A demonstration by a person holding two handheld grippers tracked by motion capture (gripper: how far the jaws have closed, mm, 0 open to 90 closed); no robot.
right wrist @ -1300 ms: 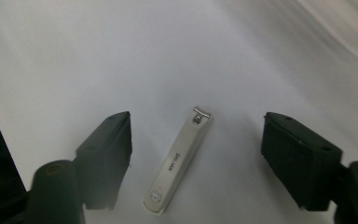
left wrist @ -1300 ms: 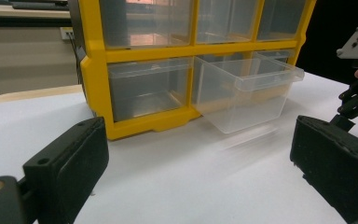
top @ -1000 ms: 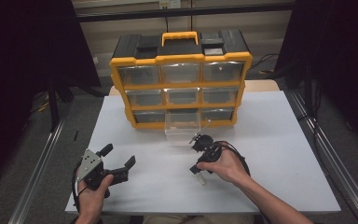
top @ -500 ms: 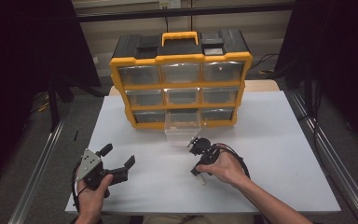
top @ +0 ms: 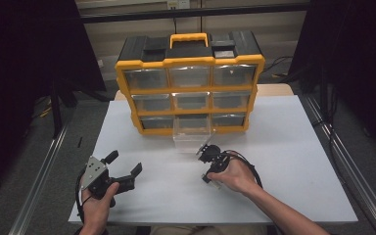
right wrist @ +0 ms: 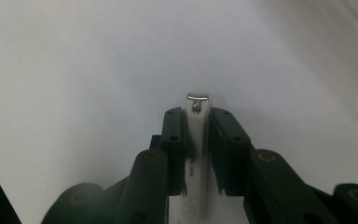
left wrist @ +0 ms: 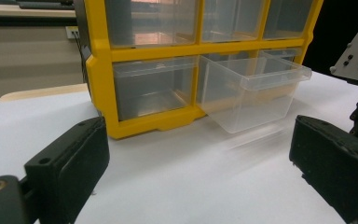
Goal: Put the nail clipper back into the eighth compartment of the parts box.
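My right gripper (top: 209, 175) sits near the middle of the white table (top: 284, 147), held from the right by a hand. In the right gripper view its jaws are shut on a white nail clipper (right wrist: 196, 140), gripped lengthwise, with the metal tip (right wrist: 198, 100) poking past the fingertips just above the table. My left gripper (top: 123, 166) rests at the front left, open wide and holding nothing. A clear drawer (left wrist: 251, 88) stands pulled out of the bottom middle slot of the yellow organizer (left wrist: 98, 70).
The yellow and black drawer organizer (top: 190, 61) stands at the back centre of the table, with its pulled-out drawer (top: 192, 136) just beyond the right gripper. Metal rails (top: 342, 161) run along both sides of the table. The surroundings are dark.
The right hand has drifted very slightly left with the nail clipper still gripped. The left gripper has stayed where it was.
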